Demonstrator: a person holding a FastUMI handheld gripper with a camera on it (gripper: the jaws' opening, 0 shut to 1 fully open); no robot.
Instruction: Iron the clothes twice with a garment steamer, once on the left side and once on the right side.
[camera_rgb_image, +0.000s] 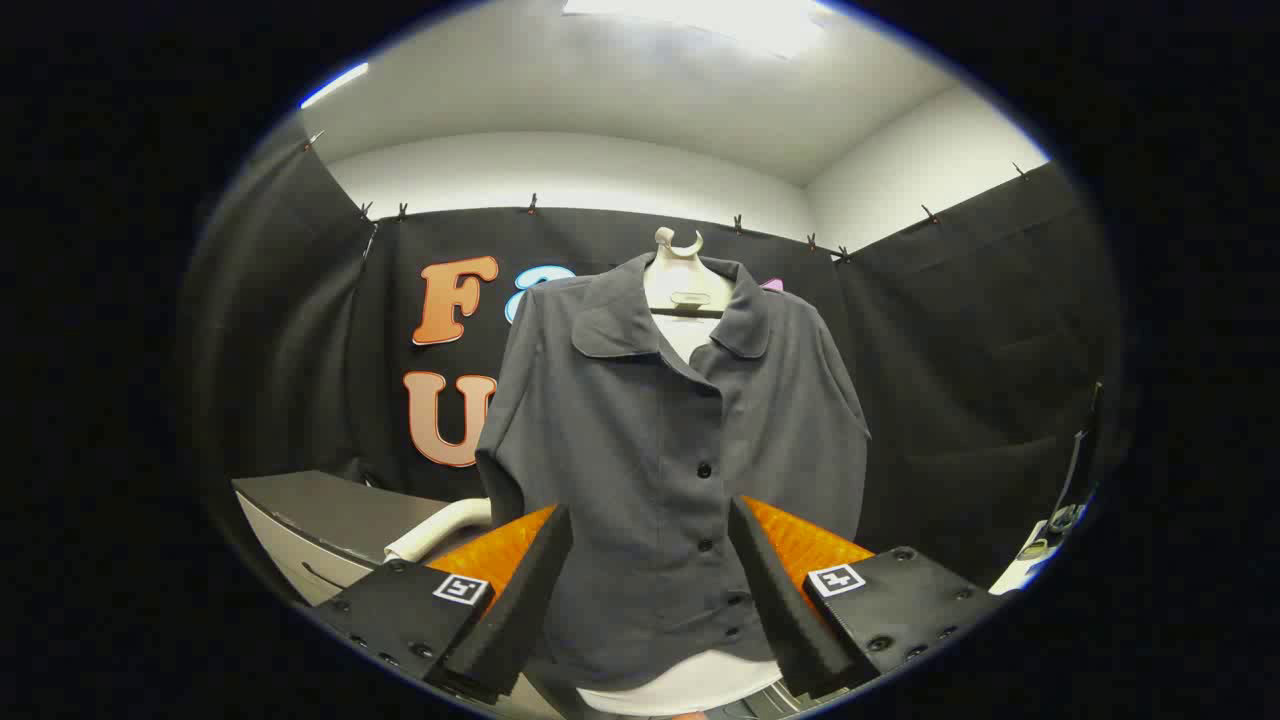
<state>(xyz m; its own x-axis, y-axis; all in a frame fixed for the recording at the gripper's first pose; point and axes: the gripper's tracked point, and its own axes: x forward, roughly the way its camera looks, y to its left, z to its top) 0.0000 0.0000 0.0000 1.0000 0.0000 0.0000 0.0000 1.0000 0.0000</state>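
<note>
A: Where's the dark grey button-up collared shirt (668, 440)?
B: Ahead of the spread fingers (515, 600), between them, on a pale hanger (680, 275).
A: And the grey worktop (335, 515)?
B: Left of the fingers.

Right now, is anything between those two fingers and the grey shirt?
Nothing: in the gripper view the gripper is open, its fingers holding nothing, and the grey shirt on its hanger shows through the bare gap.

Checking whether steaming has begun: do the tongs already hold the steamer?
No. The tongs stand open with nothing between them, aimed at the grey shirt hanging on its hanger just ahead.
</note>
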